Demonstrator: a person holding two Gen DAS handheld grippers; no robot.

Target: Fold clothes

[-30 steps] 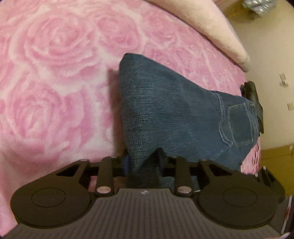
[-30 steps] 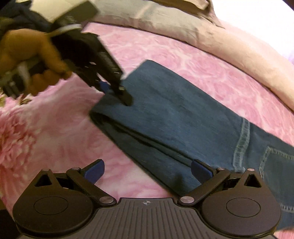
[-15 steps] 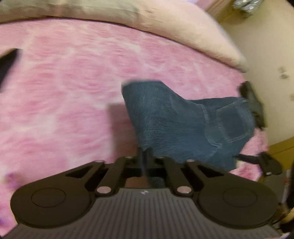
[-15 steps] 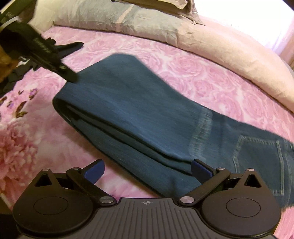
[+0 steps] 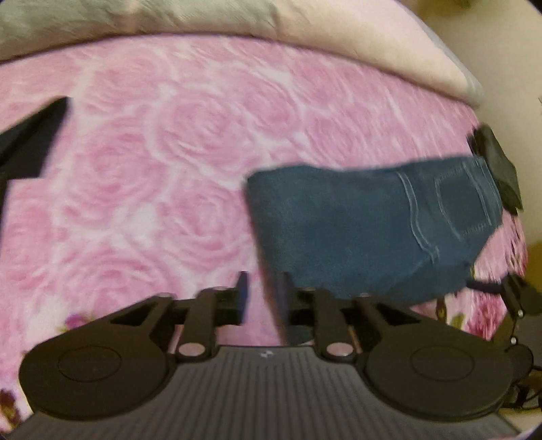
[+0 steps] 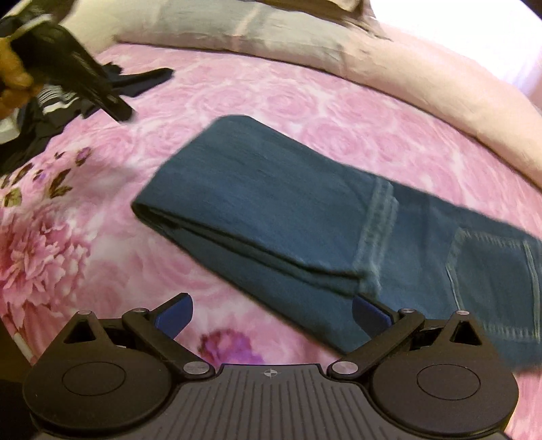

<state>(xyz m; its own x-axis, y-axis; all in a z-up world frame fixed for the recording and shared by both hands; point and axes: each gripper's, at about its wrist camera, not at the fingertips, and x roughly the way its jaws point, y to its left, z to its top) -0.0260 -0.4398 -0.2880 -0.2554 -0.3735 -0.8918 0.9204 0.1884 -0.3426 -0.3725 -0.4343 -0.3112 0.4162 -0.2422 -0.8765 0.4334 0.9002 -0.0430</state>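
Observation:
A pair of blue jeans [image 6: 298, 216] lies folded on the pink rose bedspread [image 6: 271, 101], legs doubled back toward the waist and back pocket at the right. In the left wrist view the jeans [image 5: 372, 220] lie ahead to the right. My left gripper [image 5: 262, 298] is slightly open and empty, just left of the jeans' near edge. It also shows in the right wrist view [image 6: 111, 105], far left, away from the jeans. My right gripper [image 6: 271, 311] is wide open and empty, its right finger at the jeans' near edge.
Grey and cream pillows [image 6: 271, 30] line the far side of the bed. A heap of dark and striped clothes [image 6: 67, 98] lies at the far left. A dark object [image 5: 498, 169] sits at the bed's right edge by the waistband.
My left gripper let go of the jeans' folded end and drew back to the left. The jeans now lie flat on the bed. The right gripper stayed open.

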